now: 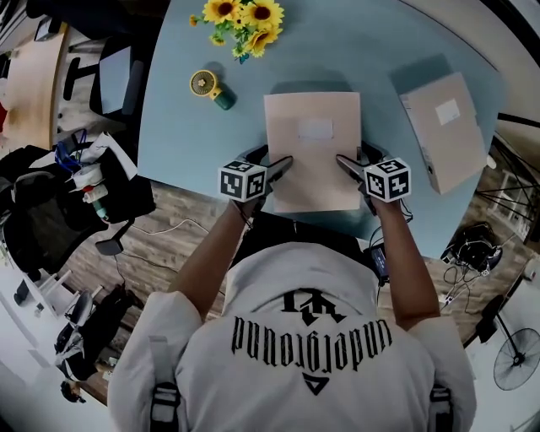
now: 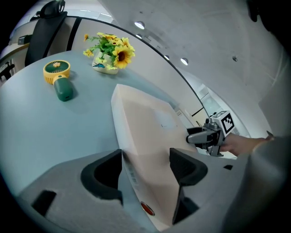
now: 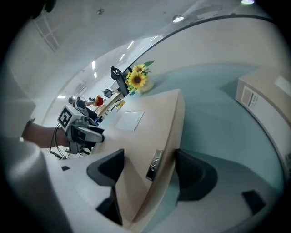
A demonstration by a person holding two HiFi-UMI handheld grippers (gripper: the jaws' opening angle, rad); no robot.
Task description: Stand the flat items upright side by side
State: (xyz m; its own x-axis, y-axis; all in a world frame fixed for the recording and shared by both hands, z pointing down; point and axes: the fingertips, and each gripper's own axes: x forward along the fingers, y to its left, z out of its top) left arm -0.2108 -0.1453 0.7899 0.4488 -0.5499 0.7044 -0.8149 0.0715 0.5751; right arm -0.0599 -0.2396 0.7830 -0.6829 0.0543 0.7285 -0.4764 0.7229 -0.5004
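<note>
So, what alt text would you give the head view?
From above: a person's left gripper and right gripper, jaws open, straddle the side edges of a beige binder lying flat on a blue table. A second binder, sunflowers and a handheld fan sit nearby.

You are working in what is looking like an office: a beige box file (image 1: 314, 152) is lying in front of you on a pale blue rounded table (image 1: 169, 126), with a second box file (image 1: 443, 131) off to the right. Black swivel chairs (image 1: 42, 211) and a wooden desk (image 1: 29, 84) are standing around on a wood-plank floor (image 1: 181, 219). Recessed ceiling lights (image 2: 139, 25) are shining overhead, cables (image 1: 460, 278) are trailing near a standing fan (image 1: 516, 359), and sunflowers (image 1: 245, 21) are brightening the table's far edge.
</note>
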